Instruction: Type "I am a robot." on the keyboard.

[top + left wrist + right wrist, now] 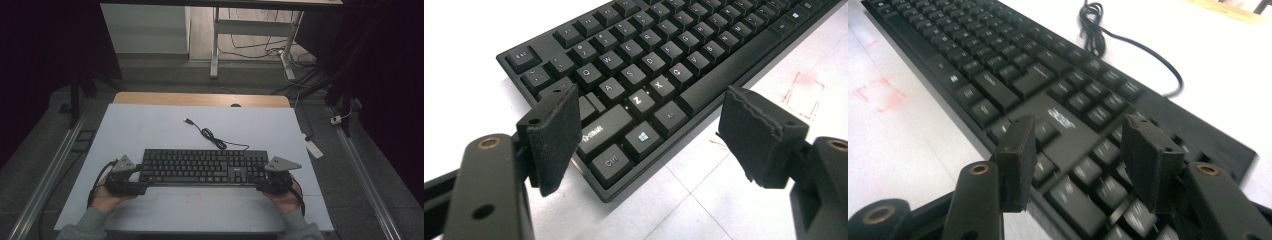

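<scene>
Black keyboard (202,166) lies lengthwise from nine to three o'clock; left gripper (649,132) and right gripper (1080,165) gape unclenched at its ends.

A black full-size keyboard (202,166) is lying flat on the white table, keys facing up, its long side running across near the person's edge. Its black cable (212,136) is trailing from the back edge, partly coiled, toward the table's far side.
</scene>
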{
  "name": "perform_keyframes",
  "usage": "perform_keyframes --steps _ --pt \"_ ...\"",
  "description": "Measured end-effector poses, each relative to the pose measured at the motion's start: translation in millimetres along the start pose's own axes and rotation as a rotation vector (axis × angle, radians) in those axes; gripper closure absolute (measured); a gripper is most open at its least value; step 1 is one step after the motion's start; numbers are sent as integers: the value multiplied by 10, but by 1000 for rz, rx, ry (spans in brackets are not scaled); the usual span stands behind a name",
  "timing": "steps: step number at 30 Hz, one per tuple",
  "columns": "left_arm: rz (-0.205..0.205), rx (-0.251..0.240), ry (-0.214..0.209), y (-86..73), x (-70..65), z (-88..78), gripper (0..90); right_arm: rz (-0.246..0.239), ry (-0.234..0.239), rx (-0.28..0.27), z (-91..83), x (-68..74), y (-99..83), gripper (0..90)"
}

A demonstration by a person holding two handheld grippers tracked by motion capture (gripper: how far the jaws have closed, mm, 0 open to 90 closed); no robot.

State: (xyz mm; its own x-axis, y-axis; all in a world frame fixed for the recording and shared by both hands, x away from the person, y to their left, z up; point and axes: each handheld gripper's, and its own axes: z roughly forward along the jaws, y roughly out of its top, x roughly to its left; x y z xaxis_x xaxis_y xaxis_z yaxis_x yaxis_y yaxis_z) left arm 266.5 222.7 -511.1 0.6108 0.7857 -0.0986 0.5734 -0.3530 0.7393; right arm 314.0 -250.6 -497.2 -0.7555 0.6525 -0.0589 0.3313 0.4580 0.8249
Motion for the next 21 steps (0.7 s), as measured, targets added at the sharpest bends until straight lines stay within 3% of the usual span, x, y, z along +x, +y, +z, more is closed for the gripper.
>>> perform_keyframes --steps 8,21 --pt "4 2 0 0 -15 7 252 20 -20 -6 -177 -91 -169 480" --pt "11 6 1 -3 -12 18 251 20 -4 -14 -173 -102 -168 479"
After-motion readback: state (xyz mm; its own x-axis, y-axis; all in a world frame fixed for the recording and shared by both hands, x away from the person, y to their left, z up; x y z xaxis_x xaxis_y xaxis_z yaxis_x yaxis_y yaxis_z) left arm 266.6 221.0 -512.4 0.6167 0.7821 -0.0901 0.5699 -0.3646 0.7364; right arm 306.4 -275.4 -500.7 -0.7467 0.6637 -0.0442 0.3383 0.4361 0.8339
